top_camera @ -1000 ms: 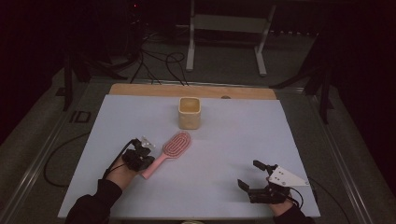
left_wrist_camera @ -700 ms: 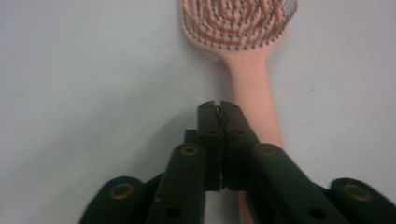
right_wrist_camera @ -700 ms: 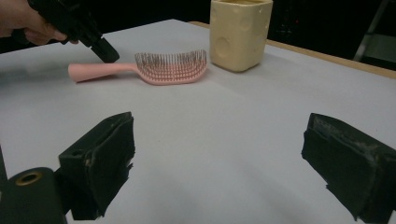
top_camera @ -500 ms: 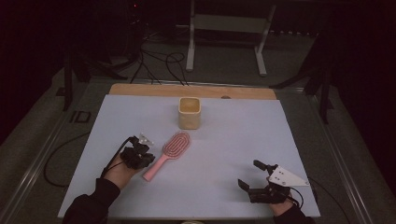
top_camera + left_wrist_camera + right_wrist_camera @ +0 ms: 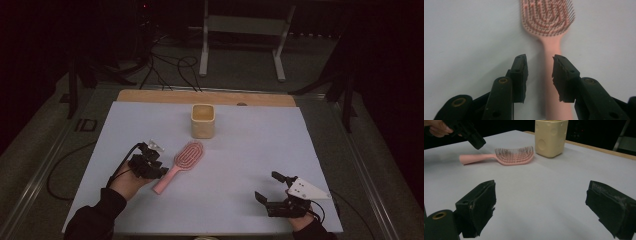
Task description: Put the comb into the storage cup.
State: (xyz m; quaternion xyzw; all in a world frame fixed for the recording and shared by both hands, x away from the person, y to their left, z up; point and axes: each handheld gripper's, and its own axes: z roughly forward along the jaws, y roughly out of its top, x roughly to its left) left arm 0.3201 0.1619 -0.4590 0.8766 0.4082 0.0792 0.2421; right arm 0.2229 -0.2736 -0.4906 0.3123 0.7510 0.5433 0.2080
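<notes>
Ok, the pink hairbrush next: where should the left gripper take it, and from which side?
Probably by the handle of the hairbrush, from above. It lies flat, bristles up, its narrow handle pointing at the left gripper, whose open jaws already sit over it.

A dim lab or recording room set up for test work.
A surface (image 5: 250,165) covered with a plain pale sheet stands on a wooden board (image 5: 150,96) in a dark room. Loose black cables (image 5: 170,65) trail over the grey floor (image 5: 240,50) behind it, beside the feet of a white metal stand (image 5: 205,45).
</notes>
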